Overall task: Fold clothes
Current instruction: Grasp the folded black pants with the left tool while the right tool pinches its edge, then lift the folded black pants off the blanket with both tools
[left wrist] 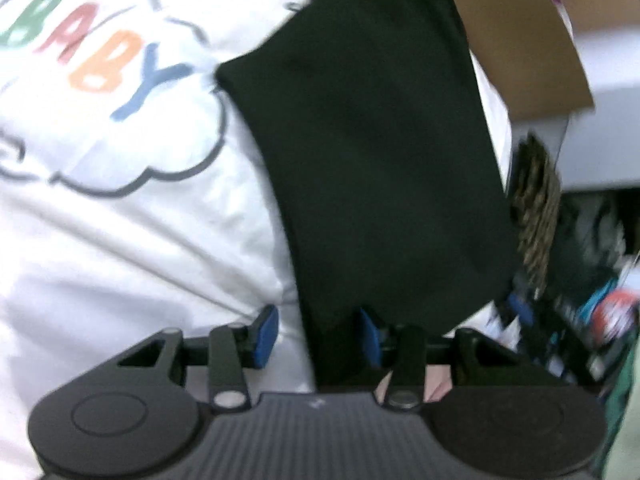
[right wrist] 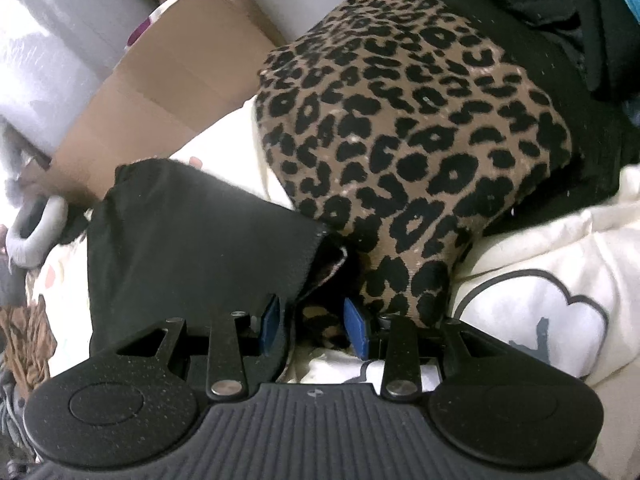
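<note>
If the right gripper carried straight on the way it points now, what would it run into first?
Most likely the leopard-print garment: it already lies between the right gripper fingers and fills the view just ahead. The black cloth sits left of that line. Depth is uncertain.

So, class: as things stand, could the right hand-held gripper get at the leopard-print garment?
Probably yes. The leopard-print garment lies directly ahead of the right hand-held gripper, part of it already between the jaws. Only the black cloth overlaps at the left, not blocking the way.
</note>
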A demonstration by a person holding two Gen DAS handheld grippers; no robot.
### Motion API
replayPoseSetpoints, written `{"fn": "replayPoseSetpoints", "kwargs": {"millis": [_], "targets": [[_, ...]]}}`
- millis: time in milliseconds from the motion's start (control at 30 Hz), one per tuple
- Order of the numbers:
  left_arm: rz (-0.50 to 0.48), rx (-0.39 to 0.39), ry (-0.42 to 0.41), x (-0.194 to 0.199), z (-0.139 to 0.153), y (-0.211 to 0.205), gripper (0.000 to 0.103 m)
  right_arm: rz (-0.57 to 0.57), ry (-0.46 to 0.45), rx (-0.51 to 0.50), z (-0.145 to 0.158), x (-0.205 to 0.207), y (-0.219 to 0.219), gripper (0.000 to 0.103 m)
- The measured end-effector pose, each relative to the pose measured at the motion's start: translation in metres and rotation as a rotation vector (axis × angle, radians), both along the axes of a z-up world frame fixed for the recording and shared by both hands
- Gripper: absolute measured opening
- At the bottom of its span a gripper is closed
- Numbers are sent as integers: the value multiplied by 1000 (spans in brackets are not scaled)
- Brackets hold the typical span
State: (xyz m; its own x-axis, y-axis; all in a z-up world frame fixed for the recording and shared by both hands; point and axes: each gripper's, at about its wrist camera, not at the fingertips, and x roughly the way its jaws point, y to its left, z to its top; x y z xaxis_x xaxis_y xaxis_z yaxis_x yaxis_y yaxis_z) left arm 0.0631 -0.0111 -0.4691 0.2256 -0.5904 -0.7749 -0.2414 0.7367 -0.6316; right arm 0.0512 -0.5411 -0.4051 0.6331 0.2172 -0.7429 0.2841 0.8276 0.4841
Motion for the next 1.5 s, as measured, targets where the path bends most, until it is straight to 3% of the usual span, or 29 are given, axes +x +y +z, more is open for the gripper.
{"fn": "replayPoseSetpoints", "kwargs": {"millis": [200, 367, 700, 800, 1000, 1500], "targets": [[168, -155, 7, -12, -19, 19, 48, 21, 24, 7, 17, -4, -2, 43], [162, -219, 17, -6, -18, 15, 48, 11, 41, 13, 26, -8, 1, 43], [149, -293, -5, 11, 3, 11, 48, 37, 64, -6, 28, -13, 13, 43], [172, -306, 6, 1, -5, 16, 49, 48, 70, -6, 26, -11, 13, 43], [157, -244, 41, -10, -25, 18, 50, 27, 66, 1, 25, -8, 8, 43], [181, -346, 16, -4, -42, -20, 48, -19, 71, 15, 15, -3, -4, 44]]}}
